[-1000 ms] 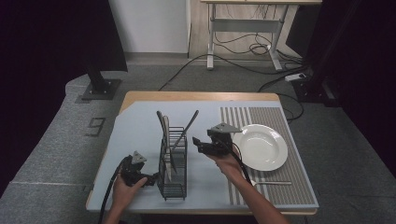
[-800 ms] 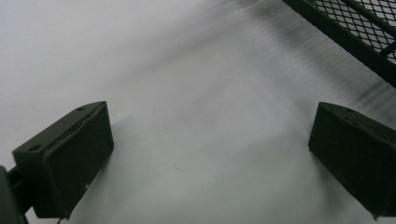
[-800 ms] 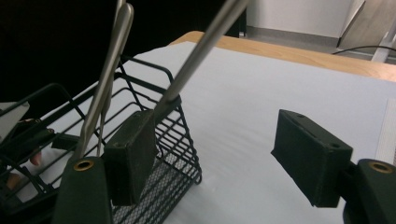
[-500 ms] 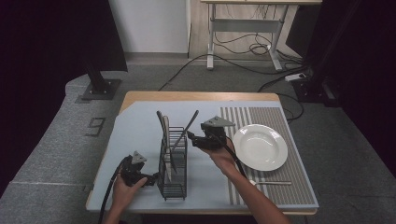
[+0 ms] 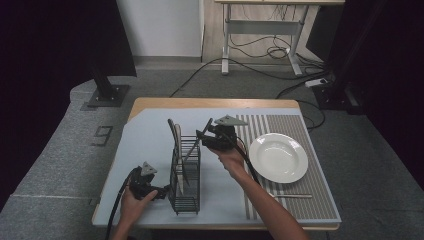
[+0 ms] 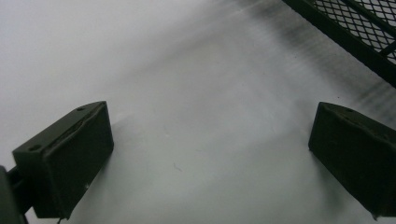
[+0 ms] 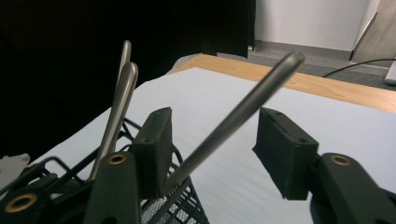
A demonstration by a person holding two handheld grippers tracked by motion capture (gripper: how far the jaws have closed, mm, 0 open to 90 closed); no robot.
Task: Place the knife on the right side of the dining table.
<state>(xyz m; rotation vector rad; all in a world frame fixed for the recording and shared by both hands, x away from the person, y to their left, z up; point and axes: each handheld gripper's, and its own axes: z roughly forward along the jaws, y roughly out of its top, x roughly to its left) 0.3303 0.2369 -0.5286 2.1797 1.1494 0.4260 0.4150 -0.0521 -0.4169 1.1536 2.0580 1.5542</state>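
Observation:
A black wire cutlery rack (image 5: 184,175) stands on the pale blue mat with several metal utensils upright in it. One long handle (image 5: 197,142) leans out to the right. My right gripper (image 5: 204,137) is at that handle, open, and the handle (image 7: 233,121) passes slantwise between its pads (image 7: 156,140), close to the left one. Two more handles (image 7: 122,88) rise at the left. My left gripper (image 5: 161,192) rests open on the mat beside the rack's near left corner; its gripper view has the jaws (image 6: 210,158) wide apart over bare mat, with the rack's mesh base (image 6: 359,23) at upper right.
A white plate (image 5: 278,157) lies on the grey striped mat (image 5: 320,200) at the right. A thin utensil (image 5: 292,196) lies on that mat in front of the plate. The wooden table edge (image 5: 215,103) runs along the far side.
My right gripper has moved left and a little away from the plate, up to the leaning handle in the rack. The left gripper has stayed where it was.

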